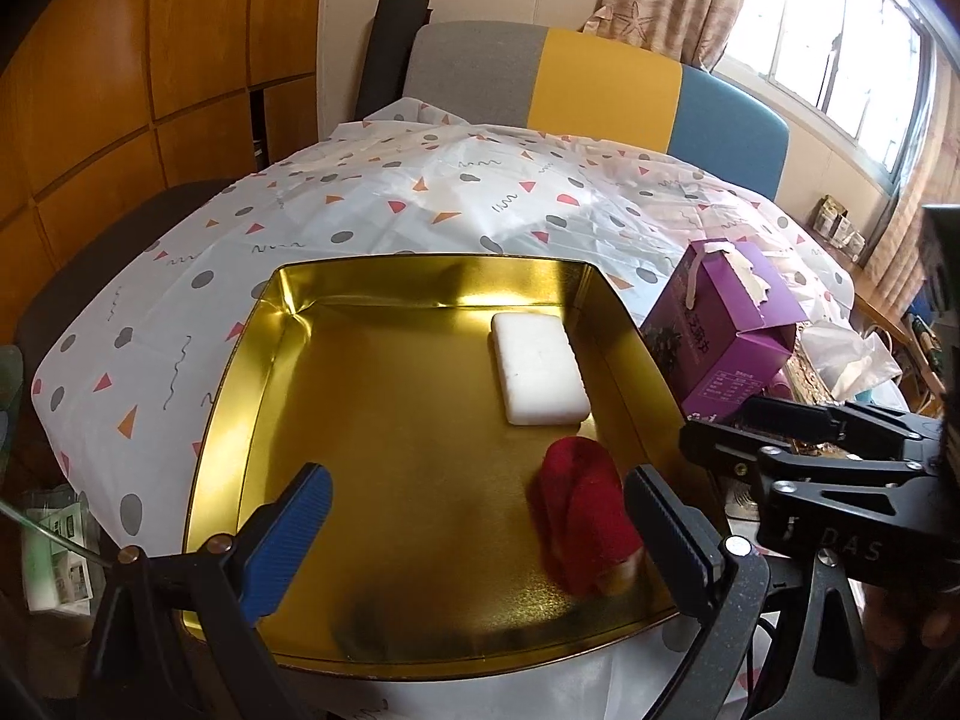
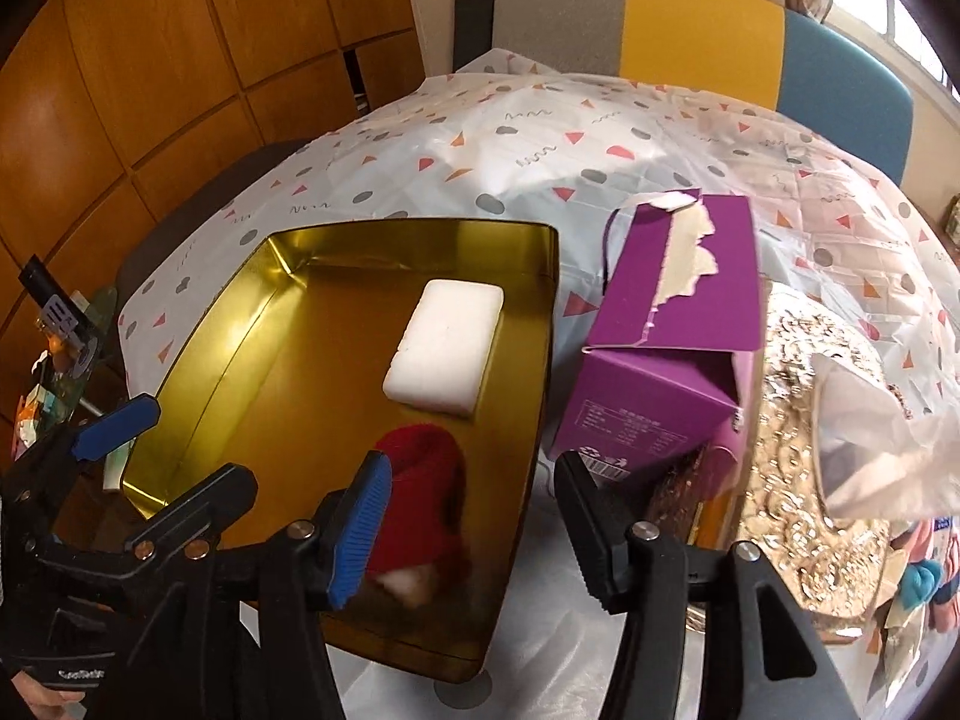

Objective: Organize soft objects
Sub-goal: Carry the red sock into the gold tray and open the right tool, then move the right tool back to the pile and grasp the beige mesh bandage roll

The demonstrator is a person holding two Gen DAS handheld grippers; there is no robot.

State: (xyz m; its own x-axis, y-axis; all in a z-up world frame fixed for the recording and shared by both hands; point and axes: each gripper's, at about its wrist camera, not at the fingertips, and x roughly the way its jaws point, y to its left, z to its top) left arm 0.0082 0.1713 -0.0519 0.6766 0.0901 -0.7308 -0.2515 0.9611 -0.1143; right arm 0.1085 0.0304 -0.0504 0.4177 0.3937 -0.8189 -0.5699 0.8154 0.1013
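Nearest the left wrist camera, the left gripper hangs over the near end of the shallow gold metal tray, its blue-padded fingers spread wide with nothing between them. Just inside its right-hand finger, the soft red knitted object lies on the tray floor near the tray's right wall, a pale patch showing at its near end; it is blurred, so its exact shape is hard to tell.

In the right wrist view, the right gripper hovers above the same red knitted object. Its jaws stand apart and straddle the tray's right rim: the blue-padded finger is over the red object inside the tray, the black finger is outside over the cloth. The pads do not press on the red object, and nothing is gripped. The left gripper shows at the lower left of this view.

Beyond the red object, apart from it, a white rectangular foam block lies flat on the tray floor close to the right wall.

Just beside the tray on the right stands a torn purple cardboard box, and next to that a crinkled gold foil package with clear plastic over it.

All sit on a white tablecloth printed with triangles and dots. At the far edge stands a grey, yellow and blue chair back.
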